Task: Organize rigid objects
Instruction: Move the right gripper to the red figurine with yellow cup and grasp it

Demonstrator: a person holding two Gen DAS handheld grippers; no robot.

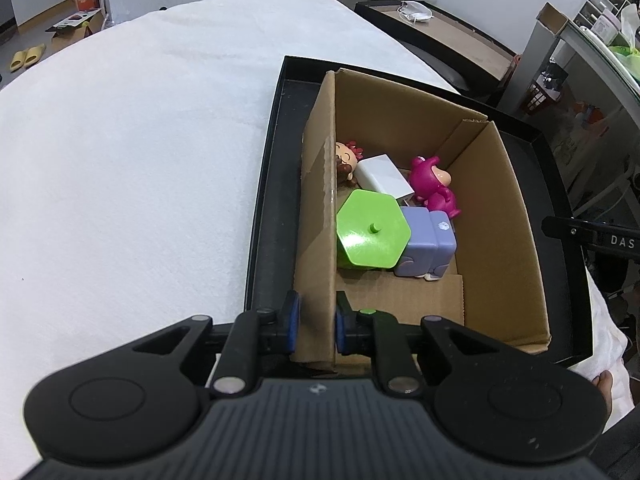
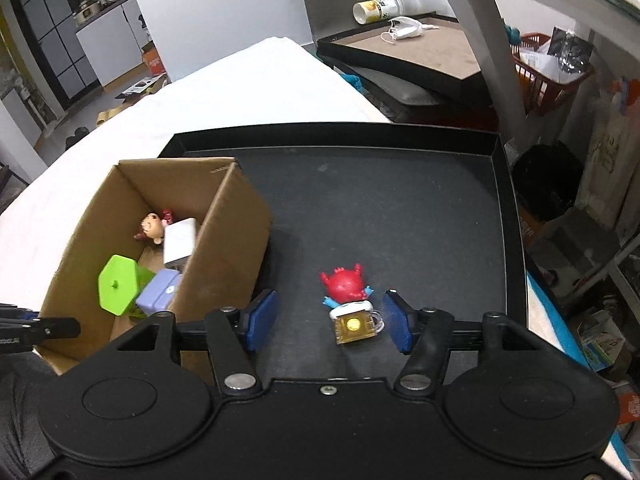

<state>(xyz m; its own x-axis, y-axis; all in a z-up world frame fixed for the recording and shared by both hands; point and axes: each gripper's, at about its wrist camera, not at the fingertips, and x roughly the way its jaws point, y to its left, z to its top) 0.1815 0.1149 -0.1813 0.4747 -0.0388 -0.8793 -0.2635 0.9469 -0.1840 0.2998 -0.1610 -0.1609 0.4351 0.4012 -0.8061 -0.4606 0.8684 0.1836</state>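
Note:
A cardboard box (image 1: 496,220) stands in a black tray (image 1: 272,128). It holds a green hexagonal lid (image 1: 374,230), a lilac block toy (image 1: 430,244), a magenta figure (image 1: 434,184), a white block (image 1: 384,178) and a small doll head (image 1: 346,160). My left gripper (image 1: 316,320) is shut on the box's left wall (image 1: 320,208). In the right wrist view the box (image 2: 224,240) is at left and a red figure with a yellow mug (image 2: 352,304) lies on the tray floor (image 2: 400,200). My right gripper (image 2: 328,320) is open, with the figure between its pads, nearer the right one.
The tray sits on a white cloth-covered table (image 1: 140,140). A second black-framed tray (image 2: 420,52) with a tipped can (image 2: 380,8) stands behind. A red basket (image 2: 548,80) and shelving clutter the right side.

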